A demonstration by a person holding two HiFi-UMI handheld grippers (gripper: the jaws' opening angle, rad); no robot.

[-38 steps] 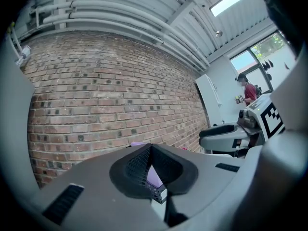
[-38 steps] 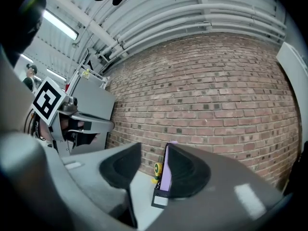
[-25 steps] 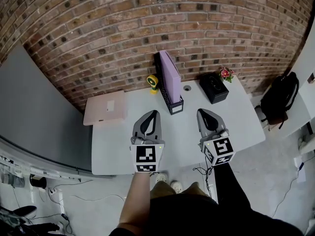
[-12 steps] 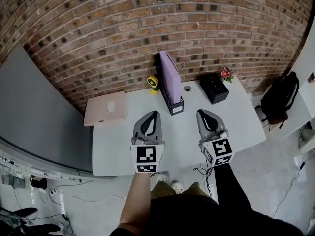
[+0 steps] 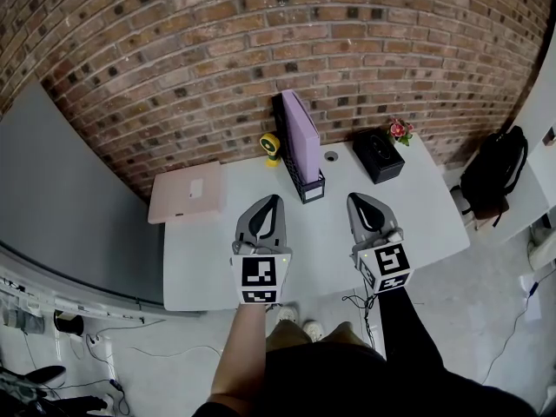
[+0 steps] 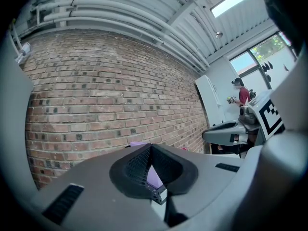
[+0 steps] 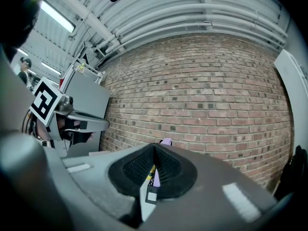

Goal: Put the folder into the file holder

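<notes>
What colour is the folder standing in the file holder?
The folder is light purple, clearest in the head view.

The left gripper point(image 5: 273, 201) and the right gripper point(image 5: 354, 198) are held out in front of the person, side by side and apart, both pointing level and away from the body. In the head view their tips lean slightly toward each other. Each gripper's two jaws are closed together, meeting at the tip. The left marker cube point(image 5: 259, 278) and the right marker cube point(image 5: 385, 268) sit at the near ends, facing up toward the head. A bare left forearm point(image 5: 236, 354) reaches up to the left one, and a dark-sleeved right arm point(image 5: 407, 333) carries the other.
</notes>
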